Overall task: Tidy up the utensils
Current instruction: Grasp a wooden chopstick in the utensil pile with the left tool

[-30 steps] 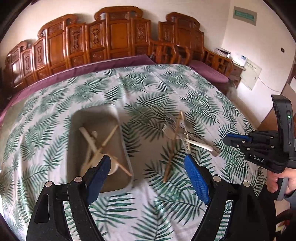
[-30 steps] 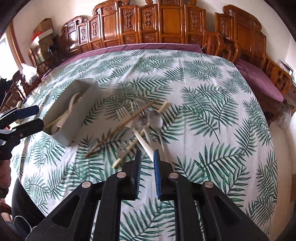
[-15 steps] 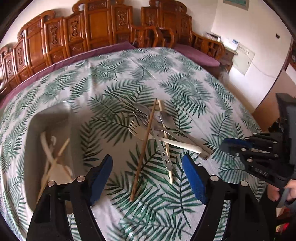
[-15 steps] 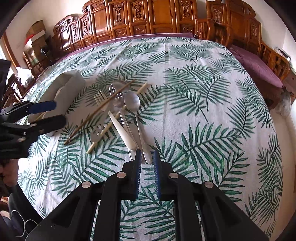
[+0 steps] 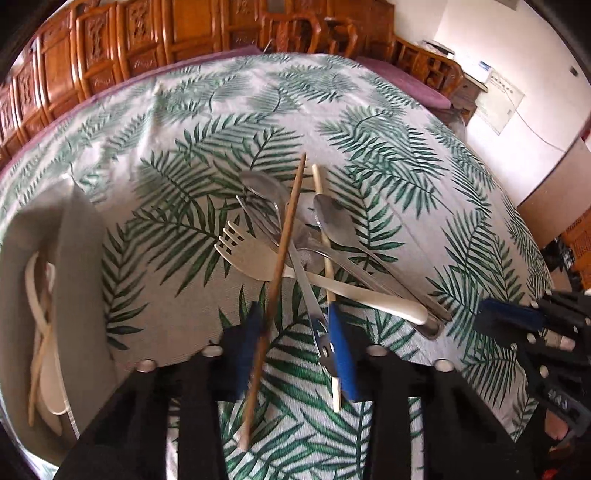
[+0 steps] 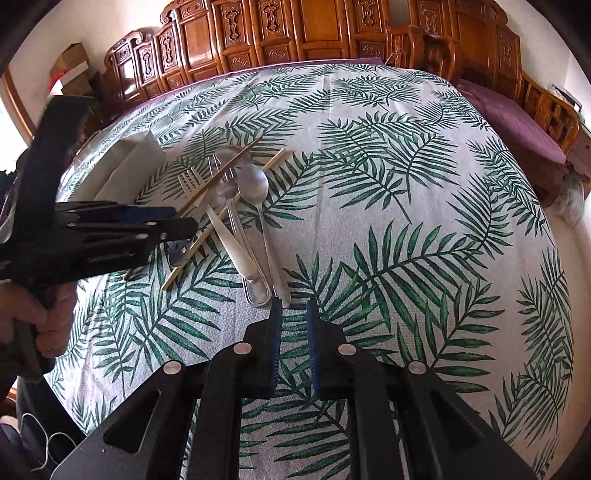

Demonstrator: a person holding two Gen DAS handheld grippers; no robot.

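A pile of utensils lies on the leaf-print cloth: a brown chopstick [image 5: 280, 254], a pale chopstick [image 5: 327, 266], a white fork [image 5: 255, 262] and metal spoons [image 5: 332, 221]. My left gripper [image 5: 295, 347] is low over the pile's near end and its jaws are closing. Both chopsticks and a metal handle [image 5: 319, 328] lie between the pads, which are still apart. My right gripper [image 6: 294, 306] hovers just short of the metal handles [image 6: 258, 288], its pads a narrow gap apart with nothing between them. A grey tray [image 5: 77, 258] on the left holds pale utensils [image 5: 40, 317].
Carved wooden chairs [image 6: 295, 33] line the table's far side, and a purple cushion [image 6: 517, 122] sits at the right. A hand [image 6: 44, 314] holds the left gripper [image 6: 162, 225] at the left edge of the right wrist view. Bare cloth [image 6: 424, 221] spreads right of the pile.
My left gripper swung right from over the tray to the pile and came down. Its jaws narrowed around the chopsticks. The right gripper drew nearer the metal handles, its gap unchanged.
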